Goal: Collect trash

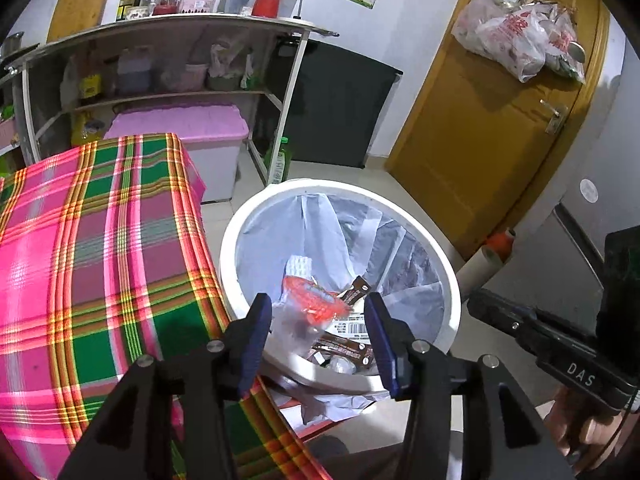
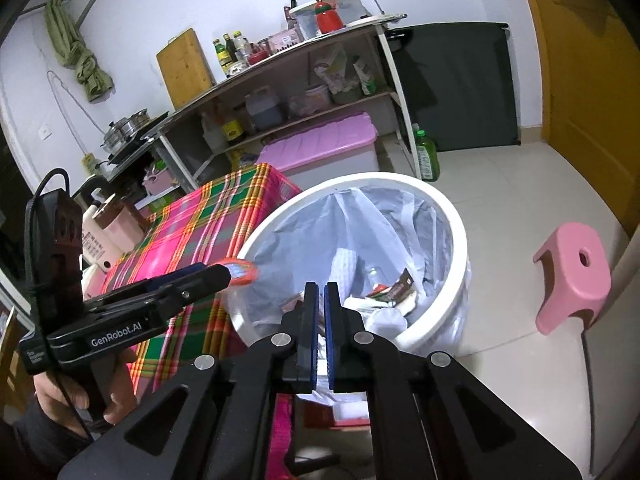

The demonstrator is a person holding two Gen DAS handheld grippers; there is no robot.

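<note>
White-rimmed bin (image 1: 448, 264), lined, beneath left hand-held gripper (image 1: 318, 320) spread wide over a red wrapper (image 1: 316, 300), seemingly for dropping; right hand-held gripper (image 2: 321, 292) nearly closed, empty.

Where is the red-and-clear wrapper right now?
Left-wrist view: the wrapper is between the open left gripper's fingers, over the near-left rim of the white bin, beside the plaid table.
</note>
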